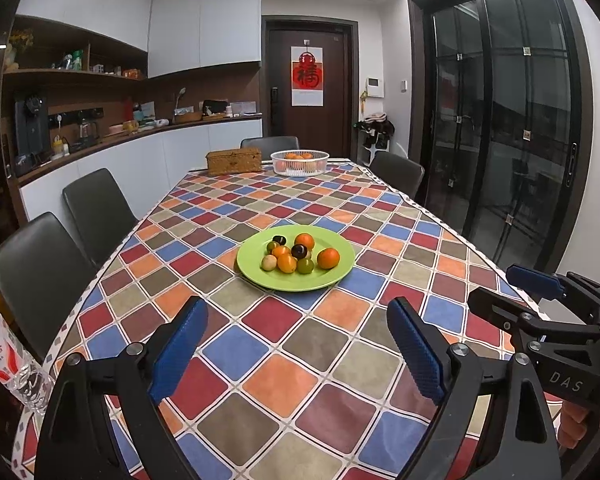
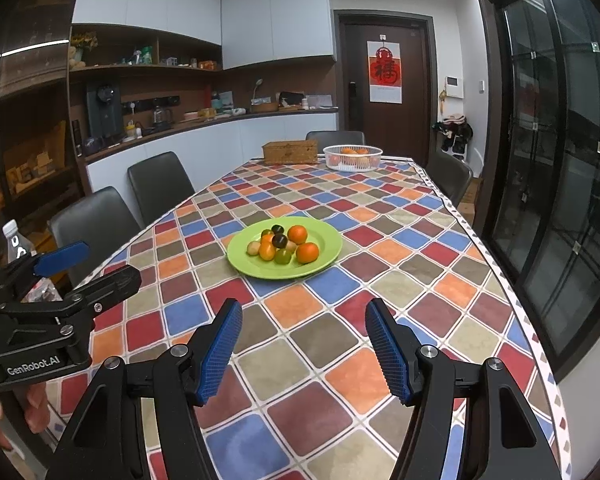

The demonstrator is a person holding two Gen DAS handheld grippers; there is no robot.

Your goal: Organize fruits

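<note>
A green plate (image 1: 256, 268) sits mid-table with several small fruits: orange tangerines (image 1: 328, 258), dark plums (image 1: 299, 251) and green ones (image 1: 305, 266). It also shows in the right wrist view (image 2: 244, 264). A white basket (image 1: 299, 168) holding oranges stands at the table's far end, also in the right wrist view (image 2: 353, 163). My left gripper (image 1: 298, 344) is open and empty, above the table short of the plate. My right gripper (image 2: 302, 350) is open and empty, likewise short of the plate; it shows at the right of the left wrist view (image 1: 540, 292).
A wicker box (image 1: 234, 161) stands beside the basket. A plastic water bottle (image 1: 8, 364) stands at the table's near left corner. Dark chairs (image 1: 96, 208) line the left side and far end. Glass sliding doors (image 1: 512, 128) are to the right. The tablecloth (image 1: 300, 360) is checkered.
</note>
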